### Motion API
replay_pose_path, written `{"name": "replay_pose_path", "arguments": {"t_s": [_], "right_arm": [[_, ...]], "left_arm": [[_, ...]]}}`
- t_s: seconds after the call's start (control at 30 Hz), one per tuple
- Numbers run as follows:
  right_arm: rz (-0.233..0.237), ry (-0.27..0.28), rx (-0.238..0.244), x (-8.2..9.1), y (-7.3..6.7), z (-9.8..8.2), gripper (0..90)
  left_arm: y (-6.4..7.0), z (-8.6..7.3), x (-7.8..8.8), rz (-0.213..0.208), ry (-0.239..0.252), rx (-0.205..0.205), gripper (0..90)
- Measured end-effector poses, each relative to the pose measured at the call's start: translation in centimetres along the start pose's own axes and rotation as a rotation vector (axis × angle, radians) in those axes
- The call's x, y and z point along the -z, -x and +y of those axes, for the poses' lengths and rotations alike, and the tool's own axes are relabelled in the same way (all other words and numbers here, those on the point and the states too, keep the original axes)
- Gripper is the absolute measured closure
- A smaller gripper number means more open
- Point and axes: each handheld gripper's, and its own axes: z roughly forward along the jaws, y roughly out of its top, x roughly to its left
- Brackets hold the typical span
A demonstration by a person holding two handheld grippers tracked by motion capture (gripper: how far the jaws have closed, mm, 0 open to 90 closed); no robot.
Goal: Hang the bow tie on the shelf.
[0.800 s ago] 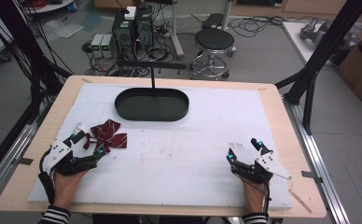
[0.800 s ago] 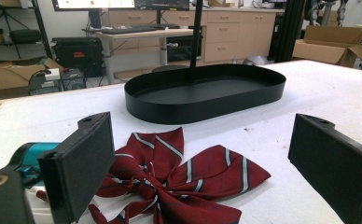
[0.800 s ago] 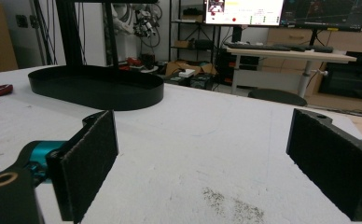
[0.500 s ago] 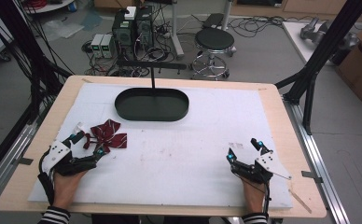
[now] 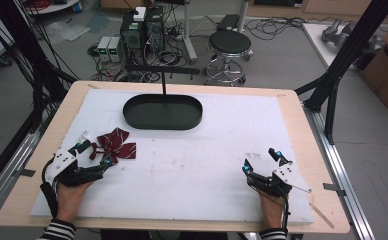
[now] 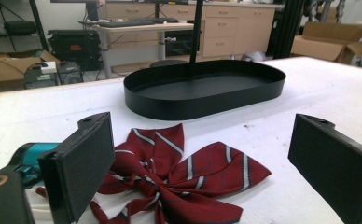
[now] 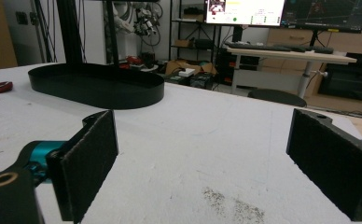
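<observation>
A dark red striped bow tie point(image 5: 116, 144) point(image 6: 179, 175) lies flat on the white table cover at the left. My left gripper point(image 5: 96, 154) point(image 6: 207, 172) is open, its jaws on either side of the bow tie's near end, not touching it. Behind the bow tie stands a black oval tray point(image 5: 132, 116) point(image 6: 207, 105) with an upright black post point(image 5: 163, 85). At the front right, my right gripper point(image 5: 263, 161) point(image 7: 202, 163) rests open on the bare cover with nothing between its jaws. The right gripper view shows the tray point(image 7: 100, 91) far off at the left.
The white cover point(image 5: 212, 150) spans most of the wooden table point(image 5: 302, 125). Black frame struts point(image 5: 347, 55) rise at the right and left edges. A stool point(image 5: 229, 47) and electronics boxes stand on the floor beyond the far edge.
</observation>
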Motion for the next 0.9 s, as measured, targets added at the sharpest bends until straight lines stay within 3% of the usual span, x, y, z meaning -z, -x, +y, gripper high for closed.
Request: {"name": "replay_pose_path", "arguments": {"t_s": [0.27,0.47,0.63,0.77,0.8,0.9], "right_arm": [[0.004,-0.001,-0.004,0.0,0.1,0.0,7.9],[0.004,-0.002,0.002,-0.1,0.0,0.0,7.9],[0.003,-0.002,0.008,-0.1,0.0,0.0,7.9],[0.002,-0.002,0.008,-0.1,0.0,0.0,7.9],[0.003,-0.004,0.002,-0.1,0.0,0.0,7.9],[0.003,-0.003,0.004,-0.1,0.0,0.0,7.9]], "left_arm": [[-1.4,2.5,0.1,0.039,-0.002,-0.005,7.4],[-3.1,5.6,0.1,0.063,-0.063,-0.043,7.4],[-4.4,6.7,-0.2,0.087,-0.107,-0.054,7.9],[-5.4,7.0,-0.8,0.086,-0.178,-0.053,8.3],[-6.2,7.1,-1.4,0.088,-0.232,-0.044,8.5],[-6.8,7.1,-1.9,0.086,-0.273,-0.03,10.7]]}}
